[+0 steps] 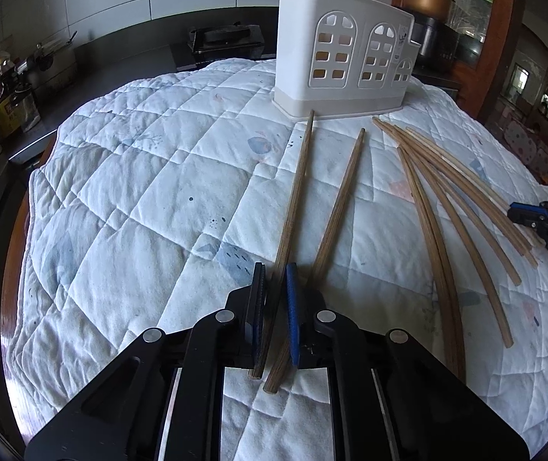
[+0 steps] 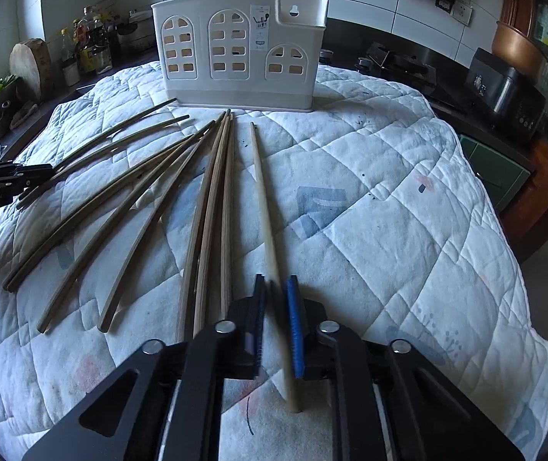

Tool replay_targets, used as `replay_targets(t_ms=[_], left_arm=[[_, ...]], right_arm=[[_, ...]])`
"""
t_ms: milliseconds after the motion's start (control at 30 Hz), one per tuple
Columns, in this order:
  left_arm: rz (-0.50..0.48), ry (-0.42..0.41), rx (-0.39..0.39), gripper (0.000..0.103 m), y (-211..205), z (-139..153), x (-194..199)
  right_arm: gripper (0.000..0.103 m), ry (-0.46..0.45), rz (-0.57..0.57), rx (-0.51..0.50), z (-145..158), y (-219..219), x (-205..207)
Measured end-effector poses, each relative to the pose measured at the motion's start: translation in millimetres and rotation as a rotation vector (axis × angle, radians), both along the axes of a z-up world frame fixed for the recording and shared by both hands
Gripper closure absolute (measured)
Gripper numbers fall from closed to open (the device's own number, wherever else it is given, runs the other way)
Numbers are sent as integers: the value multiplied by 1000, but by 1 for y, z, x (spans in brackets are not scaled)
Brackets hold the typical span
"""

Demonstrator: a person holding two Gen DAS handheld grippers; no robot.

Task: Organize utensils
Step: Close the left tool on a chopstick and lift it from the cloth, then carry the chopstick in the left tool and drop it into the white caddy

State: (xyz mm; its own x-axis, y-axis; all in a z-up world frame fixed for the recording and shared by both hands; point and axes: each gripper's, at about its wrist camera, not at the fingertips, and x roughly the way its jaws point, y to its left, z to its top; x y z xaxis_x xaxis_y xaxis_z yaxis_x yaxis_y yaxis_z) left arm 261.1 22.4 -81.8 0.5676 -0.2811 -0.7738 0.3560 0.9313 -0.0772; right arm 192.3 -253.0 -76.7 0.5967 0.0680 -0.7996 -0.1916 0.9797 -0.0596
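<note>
Right now each of my hands has a chopstick pinched, and the landmark I steer by is the white holder (image 2: 235,50) with the arched cut-out windows, standing upright at the far end of the quilted cloth (image 2: 389,199).

The pale chopstick (image 2: 262,188) lies with its thin tip pointing at the holder's base, stopping just short of it; its thick end runs back between my right gripper (image 2: 279,326) pads, which are closed on it. To do this lift well, I judge I should raise the butt end first, keep the stick in line with the fingers, and swing the tip up over the holder's rim before I let it drop in. Squeezing this close to the butt may let the long end sag or pivot, so I would go slowly.

Toward the left of that stick, the brown chopsticks (image 2: 212,207) fan out on the cloth, tips converging near the holder's front wall.

In the left wrist view, my left gripper (image 1: 275,307) is shut on a dark chopstick (image 1: 293,199) whose tip touches or nearly touches the holder's base. A second dark chopstick (image 1: 341,199) lies just beside it; its near end slips under the blue finger, and I cannot tell whether it is caught too.
</note>
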Motion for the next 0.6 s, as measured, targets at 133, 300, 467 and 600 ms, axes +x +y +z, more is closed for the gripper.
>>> replay_targets(t_ms=[133, 300, 467, 600], left_arm=[[-8, -12, 6, 95, -3, 5, -7], [-13, -37, -11, 98, -4, 23, -18], [-8, -85, -3, 98, -6, 40, -29], [-12, -114, -43, 98, -7, 56, -37]], right_arm=[[96, -39, -10, 10, 12, -3, -8], [96, -99, -6, 17, 38, -5, -22], [96, -179, -1, 56, 71, -7, -33], [96, -228, 12, 74, 95, -6, -35]])
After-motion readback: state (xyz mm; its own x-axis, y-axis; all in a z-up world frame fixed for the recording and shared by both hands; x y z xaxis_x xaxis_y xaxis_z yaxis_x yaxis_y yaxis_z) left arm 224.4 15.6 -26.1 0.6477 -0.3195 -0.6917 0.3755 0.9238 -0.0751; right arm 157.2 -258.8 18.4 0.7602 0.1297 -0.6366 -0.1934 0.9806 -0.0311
